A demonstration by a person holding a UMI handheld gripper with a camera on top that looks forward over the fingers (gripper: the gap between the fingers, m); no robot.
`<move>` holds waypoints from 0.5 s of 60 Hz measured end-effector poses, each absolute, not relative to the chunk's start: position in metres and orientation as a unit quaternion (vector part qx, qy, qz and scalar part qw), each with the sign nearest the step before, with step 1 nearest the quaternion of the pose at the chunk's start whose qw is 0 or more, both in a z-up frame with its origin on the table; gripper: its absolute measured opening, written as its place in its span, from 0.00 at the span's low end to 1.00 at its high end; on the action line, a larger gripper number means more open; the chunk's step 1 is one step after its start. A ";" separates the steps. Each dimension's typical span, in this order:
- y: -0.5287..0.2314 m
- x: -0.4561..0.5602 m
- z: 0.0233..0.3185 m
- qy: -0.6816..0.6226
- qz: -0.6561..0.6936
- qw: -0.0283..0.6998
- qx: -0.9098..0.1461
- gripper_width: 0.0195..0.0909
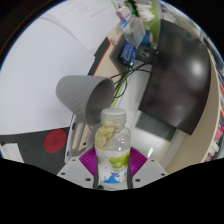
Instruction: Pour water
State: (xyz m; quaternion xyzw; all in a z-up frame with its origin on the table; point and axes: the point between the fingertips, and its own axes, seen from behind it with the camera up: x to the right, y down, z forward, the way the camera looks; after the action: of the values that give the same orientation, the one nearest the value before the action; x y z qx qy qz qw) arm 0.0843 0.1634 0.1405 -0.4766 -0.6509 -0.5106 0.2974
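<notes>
With my jaws pinched on the small water bottle (114, 150) at the lower centre of the frame, cap on and upright, I'm carrying it toward the tilted grey cup (84, 97) just above-left over the worktop (35, 125); next comes uncapping, then tipping.

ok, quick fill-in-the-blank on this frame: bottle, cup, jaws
1. The gripper holds a clear plastic ____ between its purple pads.
2. The bottle wears a ____ cap.
3. Just beyond the bottle, a grey ____ lies tipped toward it.
4. The cup rests on a ____ table.

Missing: bottle; white; cup; white
</notes>
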 end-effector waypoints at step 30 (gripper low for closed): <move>0.127 0.080 0.152 -0.260 -0.064 0.536 -0.800 0.27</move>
State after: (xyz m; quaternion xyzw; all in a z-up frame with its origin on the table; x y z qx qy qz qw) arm 0.0802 0.1274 0.1522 -0.8003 -0.2604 -0.0636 0.5364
